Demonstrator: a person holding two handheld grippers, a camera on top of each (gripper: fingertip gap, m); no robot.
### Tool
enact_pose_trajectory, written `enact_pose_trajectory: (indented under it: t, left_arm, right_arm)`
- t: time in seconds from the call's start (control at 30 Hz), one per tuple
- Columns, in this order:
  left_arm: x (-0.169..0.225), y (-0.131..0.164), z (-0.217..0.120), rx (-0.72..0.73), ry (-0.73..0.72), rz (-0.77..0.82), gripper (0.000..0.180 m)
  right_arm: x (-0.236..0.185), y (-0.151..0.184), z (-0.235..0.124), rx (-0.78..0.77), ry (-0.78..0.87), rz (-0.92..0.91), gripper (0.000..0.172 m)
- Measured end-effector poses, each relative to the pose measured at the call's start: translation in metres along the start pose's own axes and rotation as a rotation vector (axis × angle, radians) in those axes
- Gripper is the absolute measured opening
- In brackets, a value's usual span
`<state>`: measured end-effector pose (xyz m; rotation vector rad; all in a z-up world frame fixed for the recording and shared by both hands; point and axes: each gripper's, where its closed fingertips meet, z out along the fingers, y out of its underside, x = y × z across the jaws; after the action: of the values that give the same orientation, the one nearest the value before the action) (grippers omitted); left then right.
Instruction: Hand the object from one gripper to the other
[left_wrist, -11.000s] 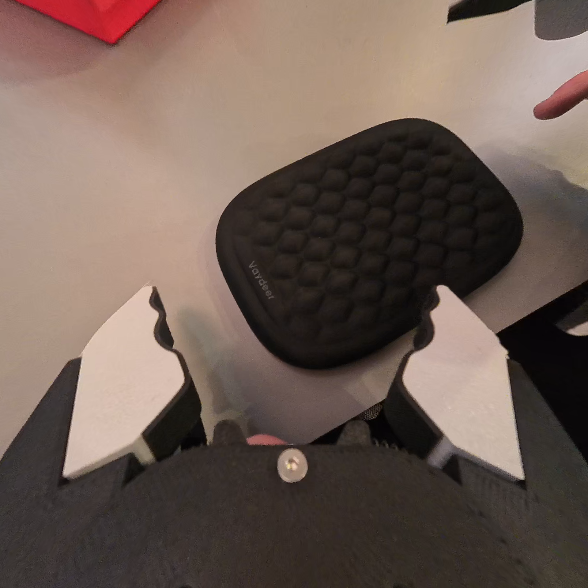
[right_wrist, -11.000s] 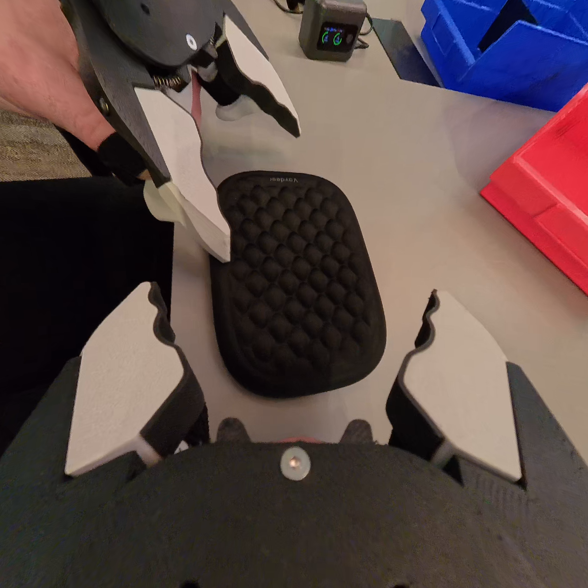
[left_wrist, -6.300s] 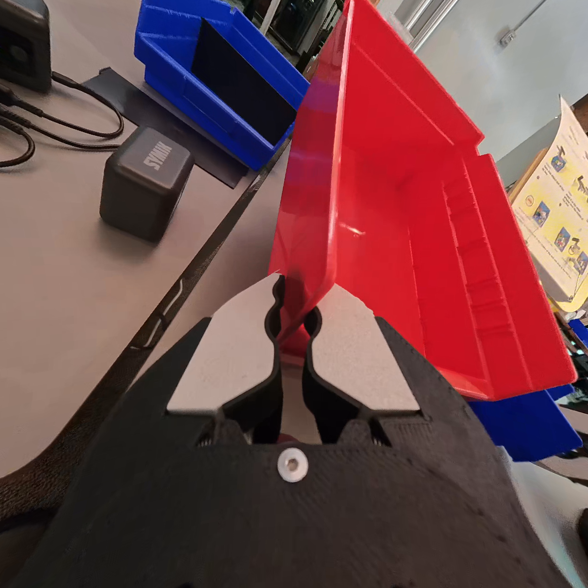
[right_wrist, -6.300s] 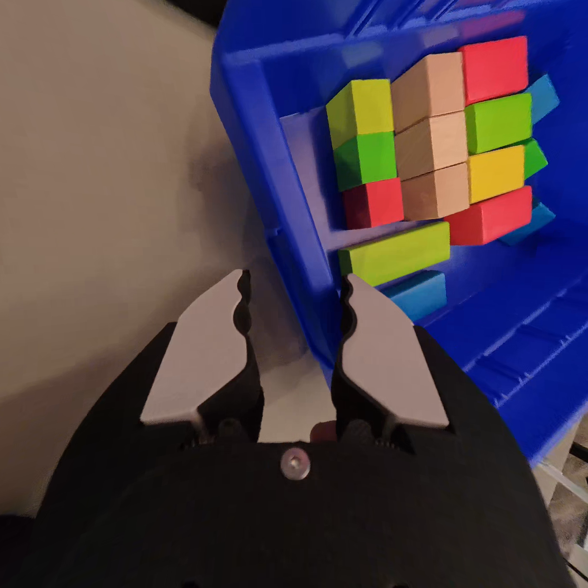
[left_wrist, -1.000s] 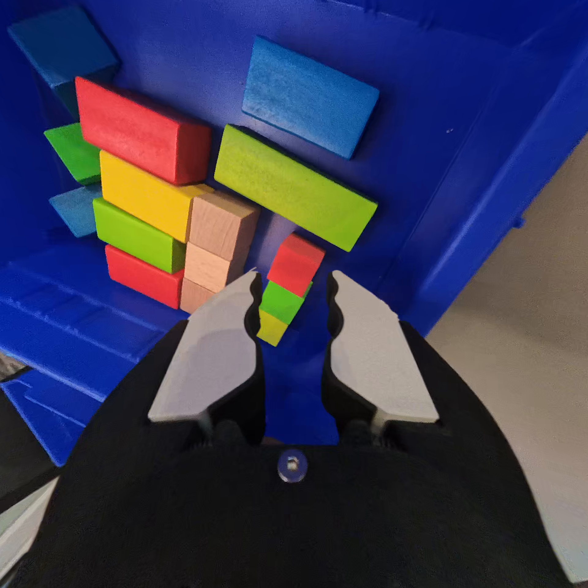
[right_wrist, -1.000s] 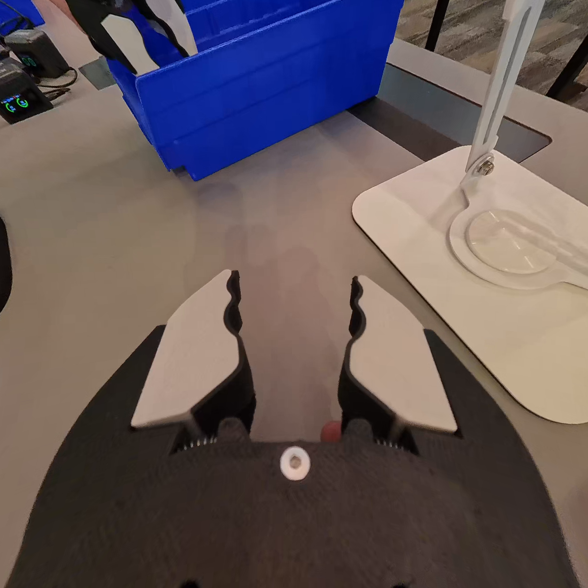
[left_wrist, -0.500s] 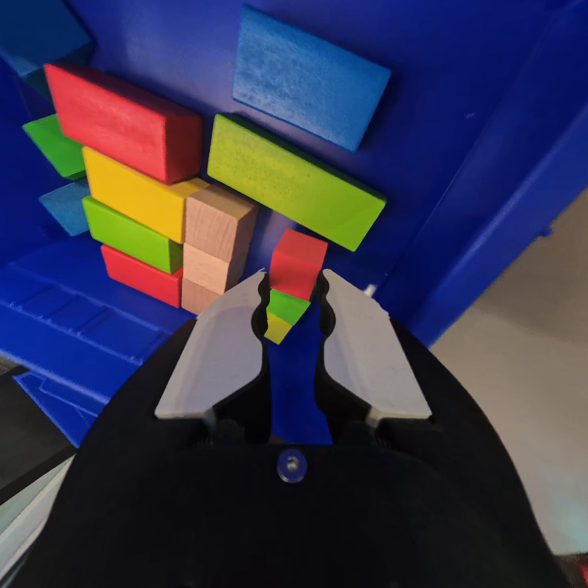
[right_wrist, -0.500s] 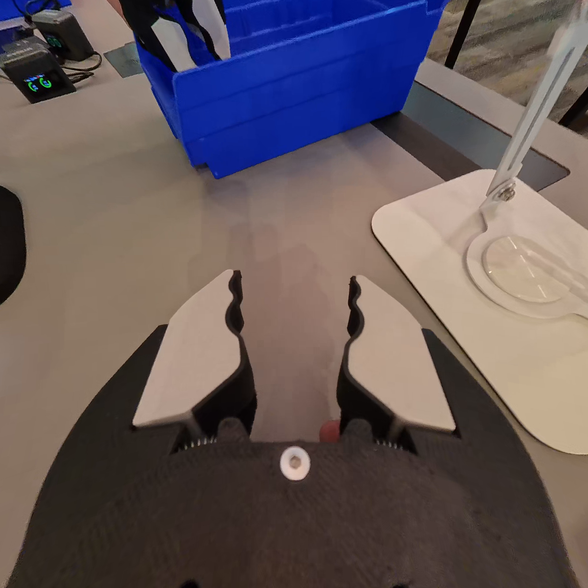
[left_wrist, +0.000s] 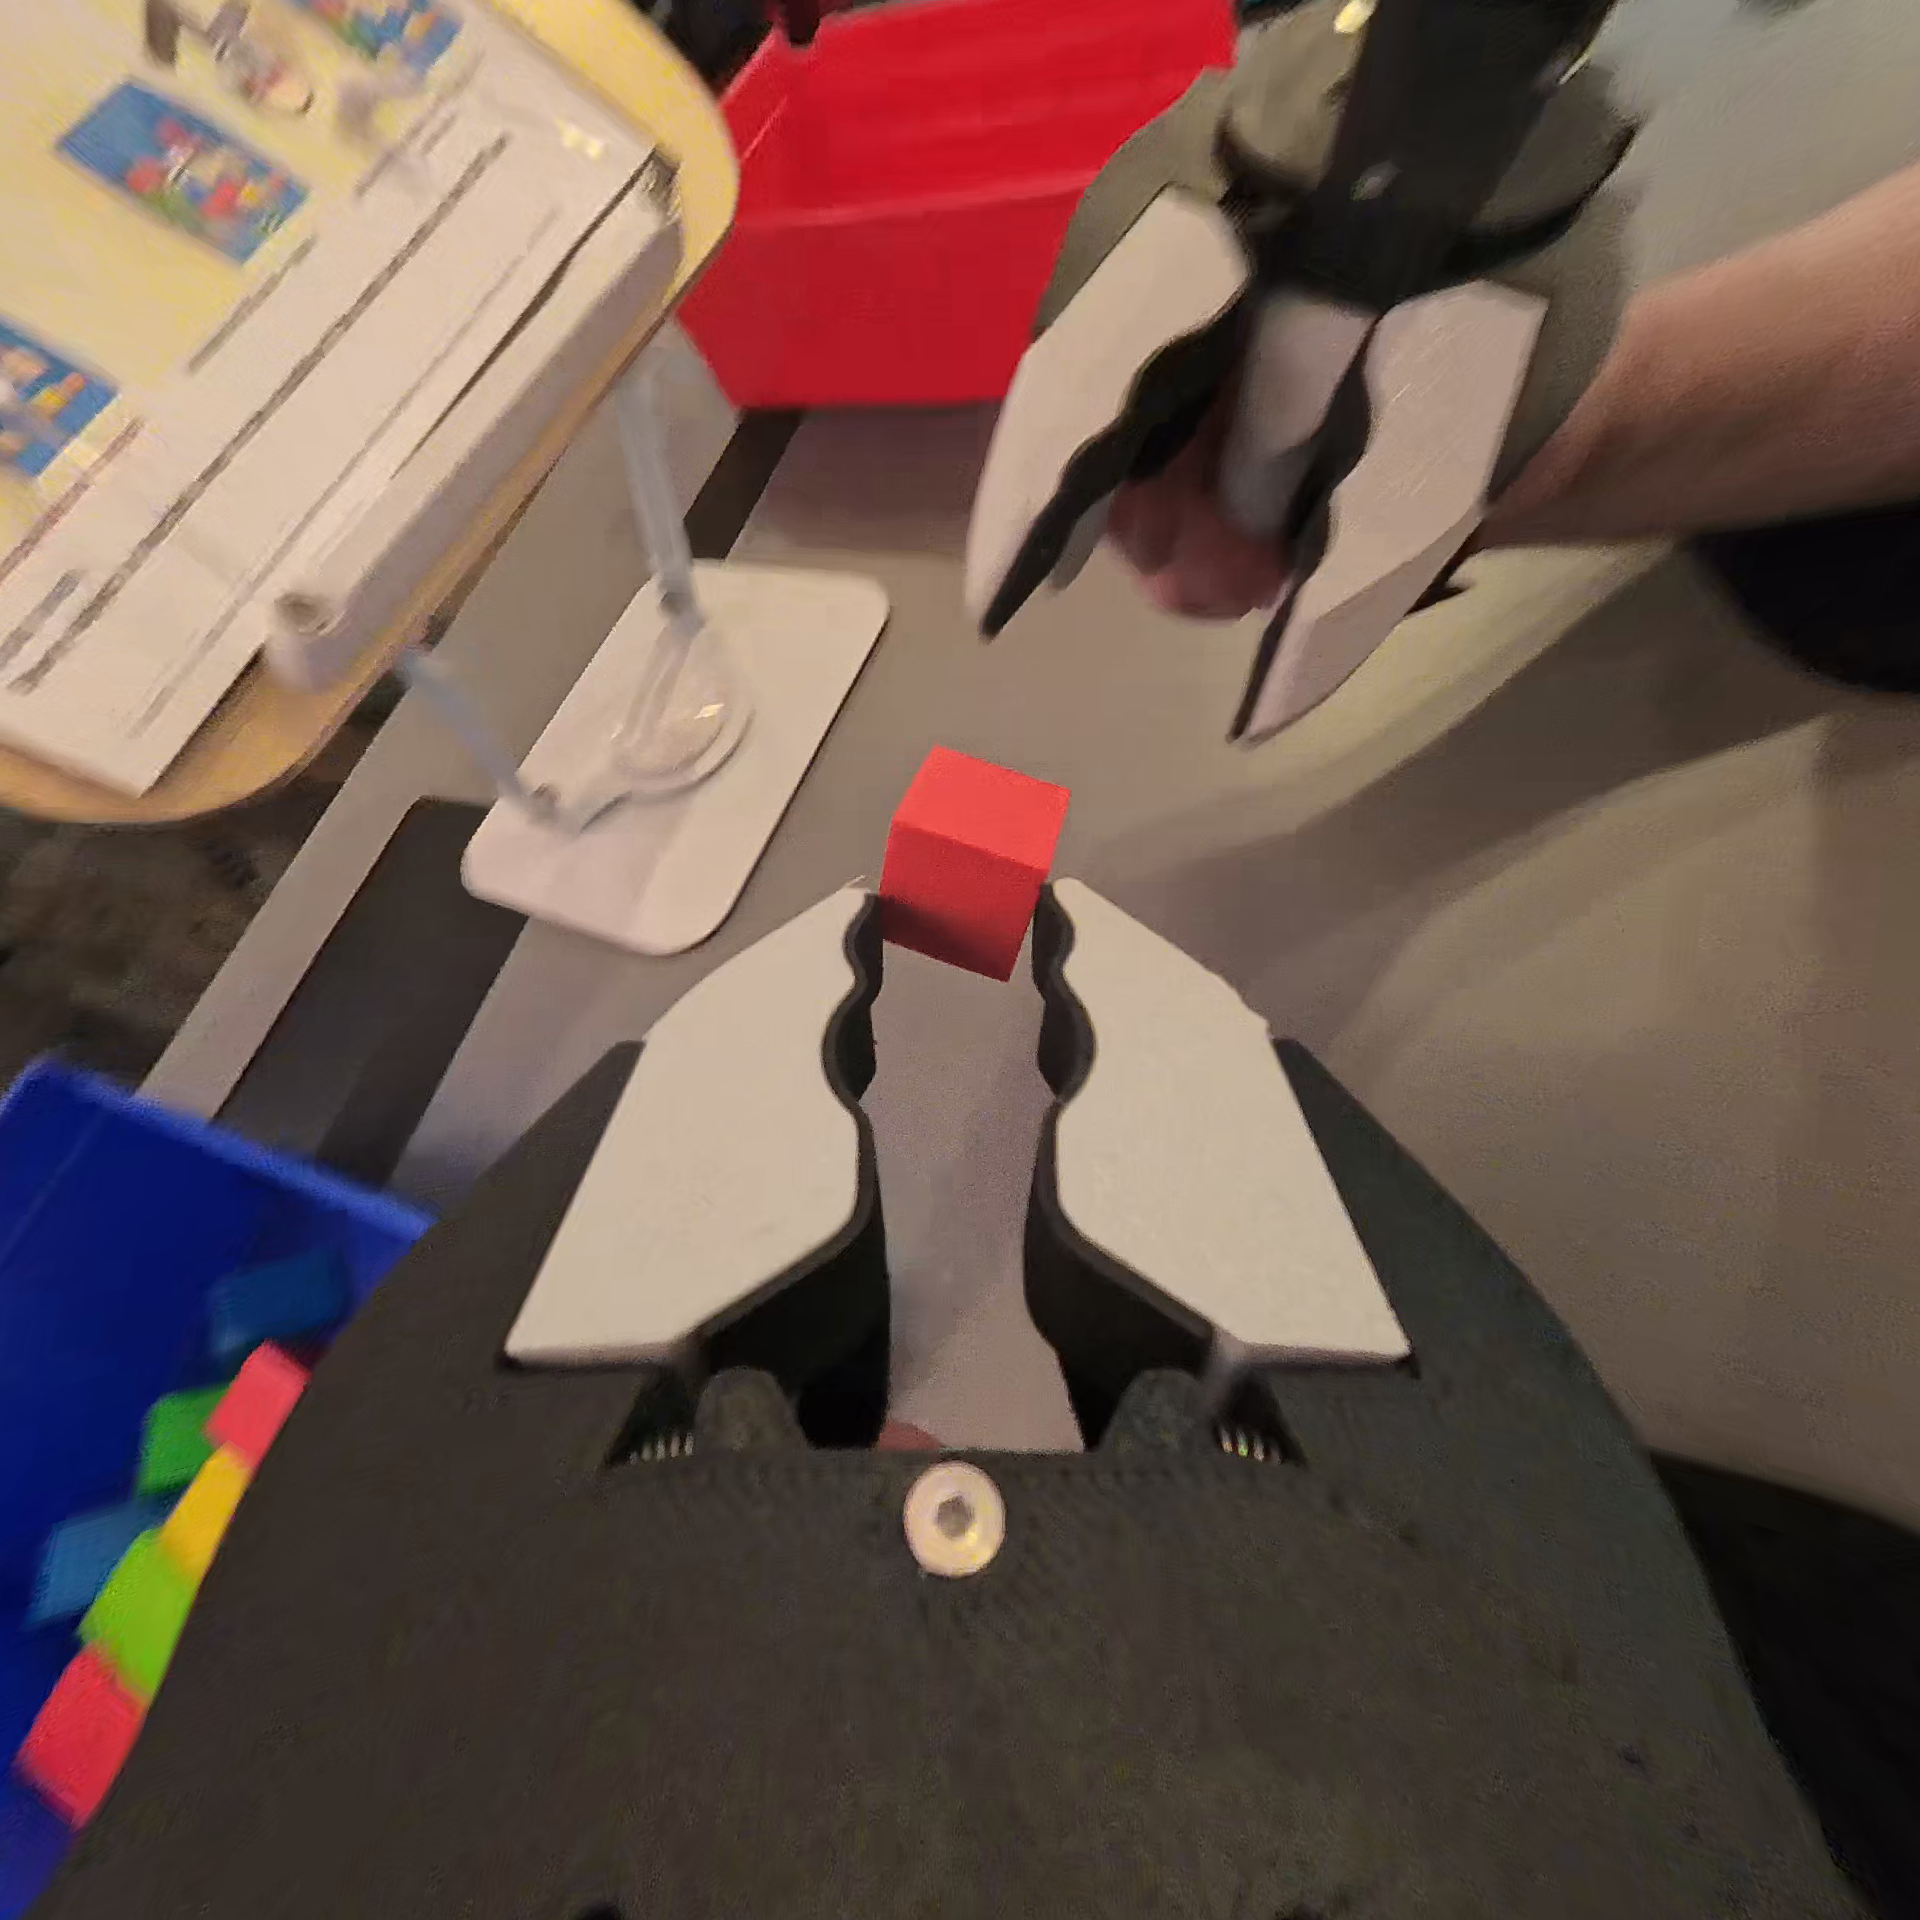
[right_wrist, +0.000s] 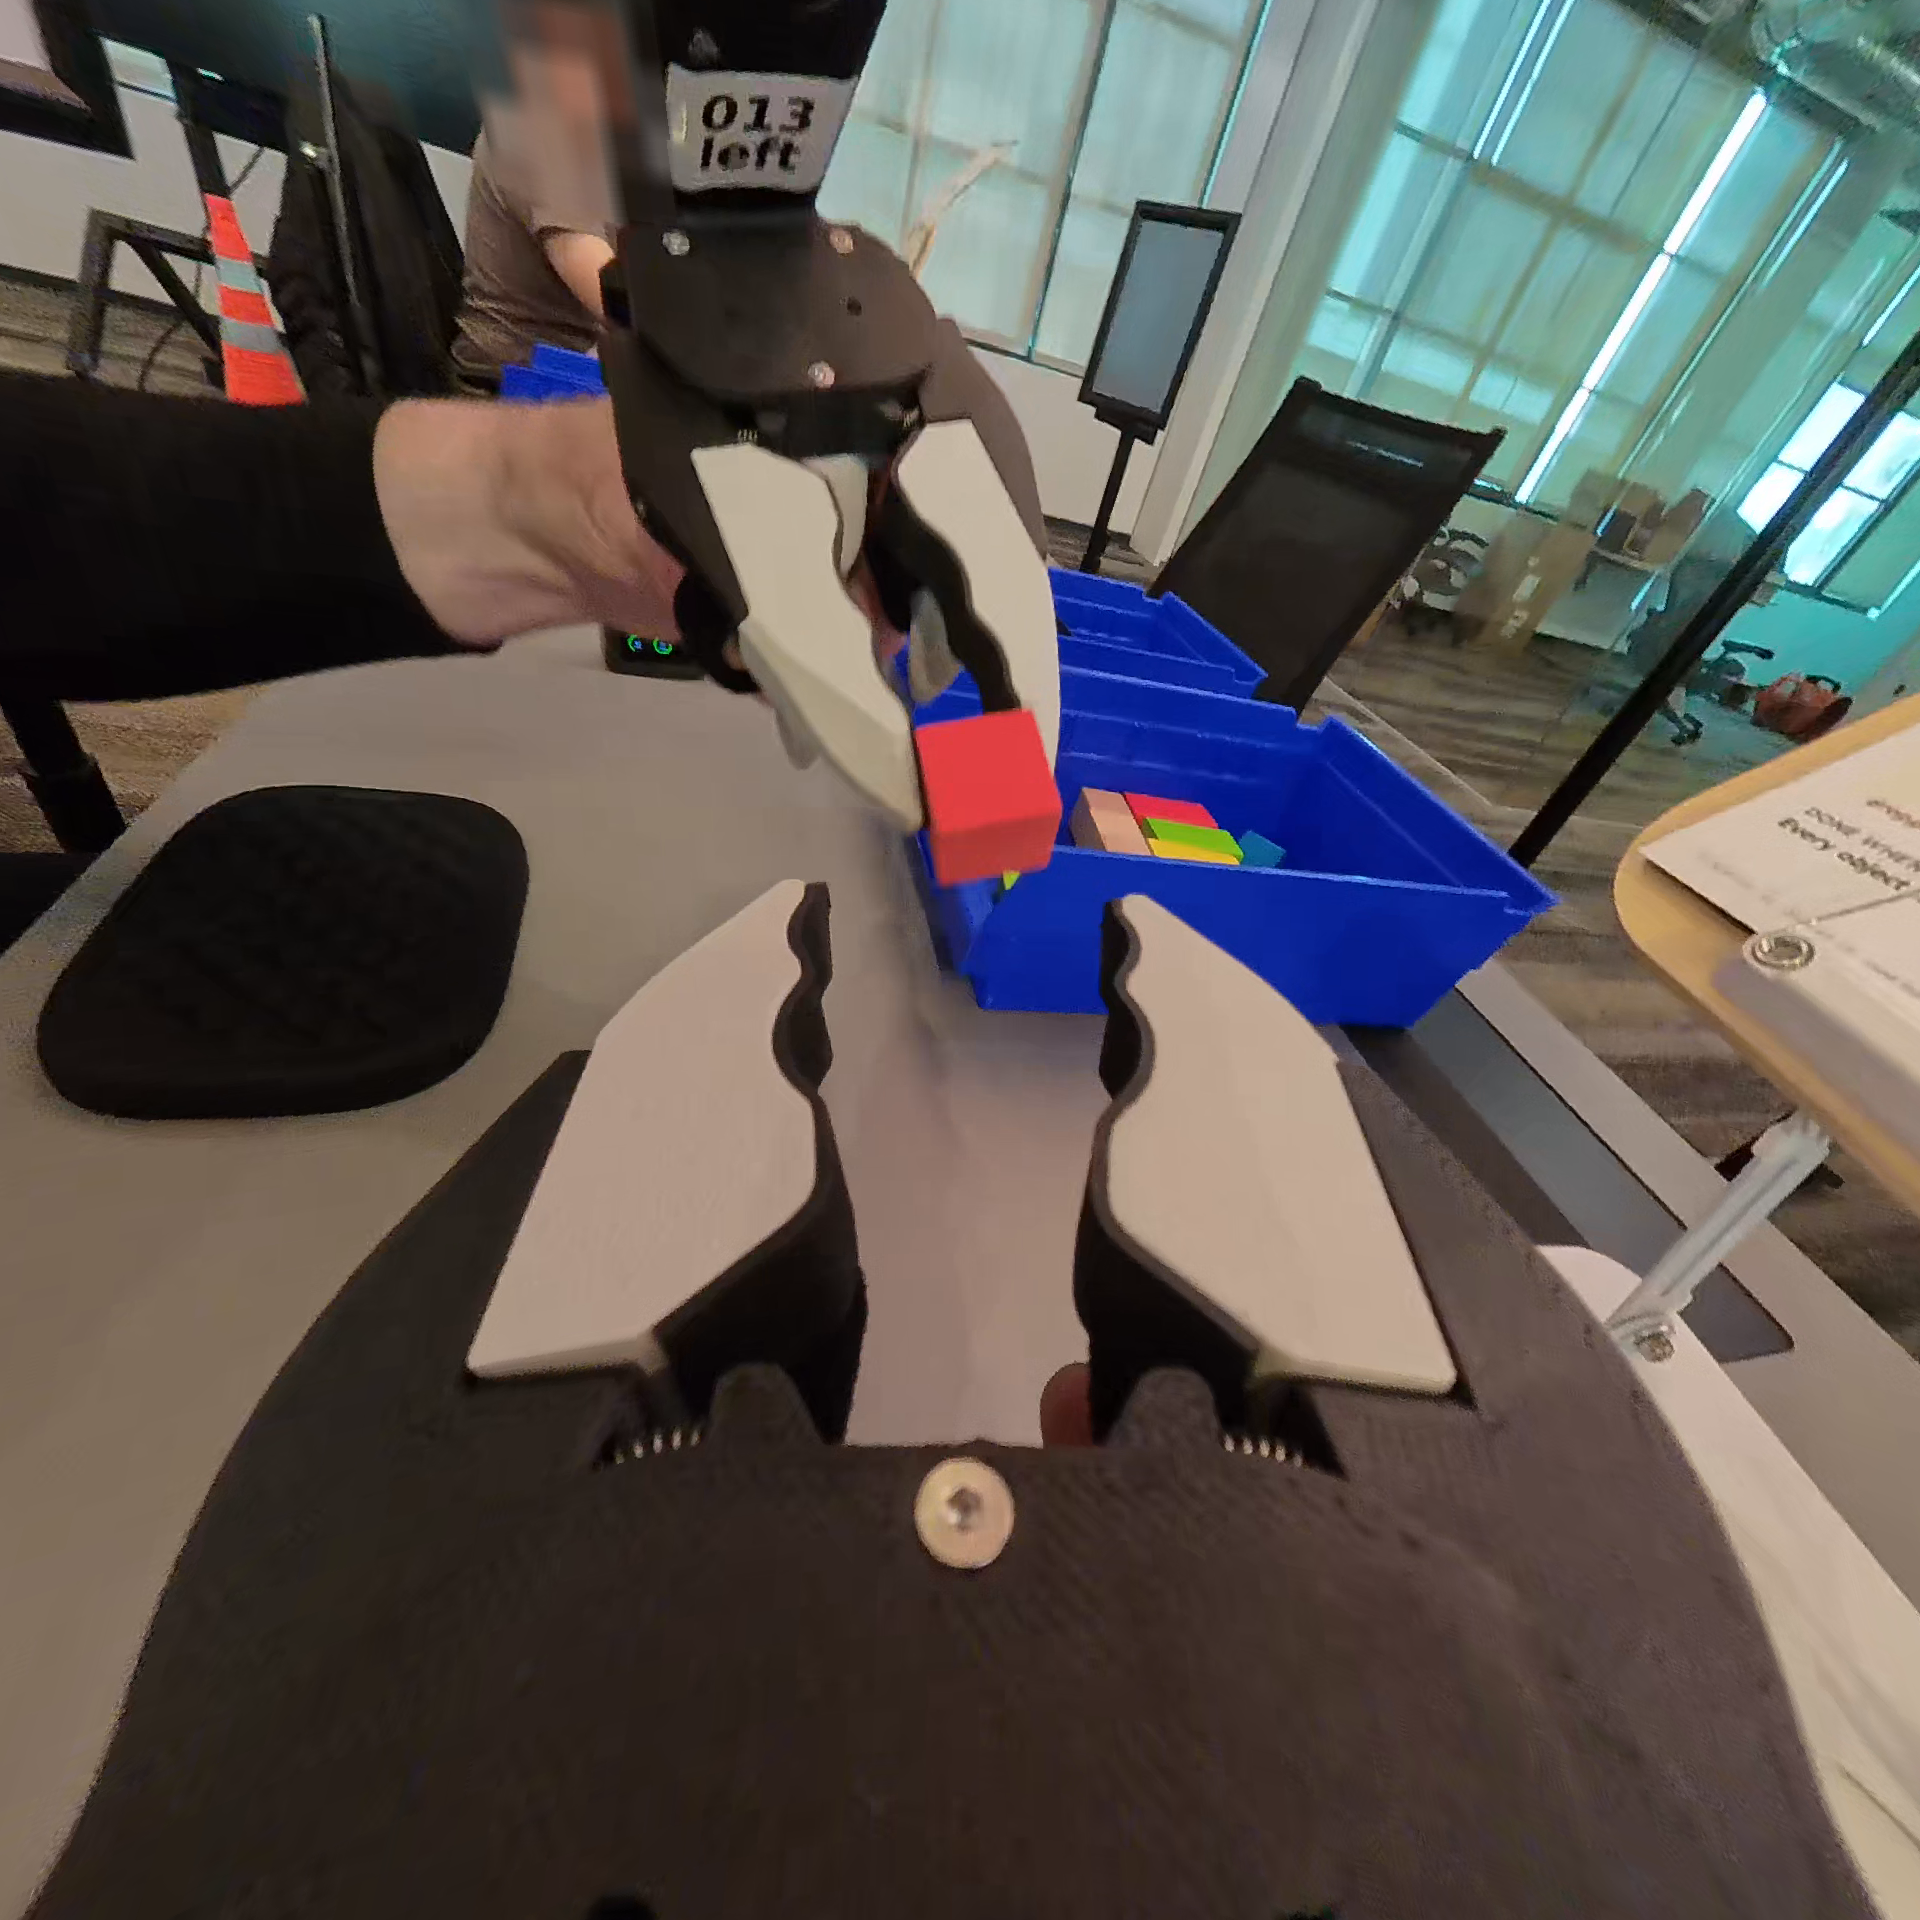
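1. Table (right_wrist: 312, 1299), grey and broad, carries everything; black textured pad (right_wrist: 281, 945) lies at the near left edge.
2. Blue bin (right_wrist: 1299, 935) sits on the table beyond the grippers, with loose coloured blocks (right_wrist: 1174, 831) inside; red bin (left_wrist: 935, 260) stands farther off in the left wrist view.
3. White stand base (left_wrist: 675, 779) with a clear disc rests on the table near the bin, below a tilted board of printed sheets (left_wrist: 260, 312).
4. Right gripper (right_wrist: 966, 914) waits with fingers spread and nothing between them, aimed up at the cube and just short of it.
5. Left gripper (left_wrist: 956, 914) pinches the red cube (left_wrist: 971, 862) at the very fingertips, pads pressed on two opposite faces, most of the cube jutting out past the tips.
6. Red cube hangs in the air above the table, between the two grippers and in front of the blue bin.
7. Likely painted wood: rigid, light, not fragile, smooth enough to slip under a shallow pinch.
8. Best taken on the two free faces crosswise to the left pads, squarely at mid-height, clear of corners, with the receiving pads fully seated before any release.
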<state>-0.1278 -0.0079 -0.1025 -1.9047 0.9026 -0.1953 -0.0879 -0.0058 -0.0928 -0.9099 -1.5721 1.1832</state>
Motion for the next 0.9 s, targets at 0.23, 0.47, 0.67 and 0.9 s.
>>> enact_pose_trajectory:
  t: [0.23,0.47,0.67,0.9]
  left_arm:
    - [0.034,-0.028,0.021,0.157,0.098,-0.046,0.028]
    - [0.038,-0.034,0.020,0.232,0.134,-0.086,0.028]
    - [0.025,-0.016,0.007,0.207,0.029,-0.125,0.033]
    - [0.026,0.026,0.033,0.148,-0.071,-0.159,0.019]
  right_arm:
    - [-0.006,-0.009,-0.006,0.047,-0.051,0.014,0.030]
    - [-0.009,-0.015,-0.010,0.035,-0.078,0.015,0.025]
    - [0.050,-0.031,-0.065,-0.109,0.106,-0.024,0.025]
    - [0.206,0.026,-0.233,-0.659,0.404,0.006,0.024]
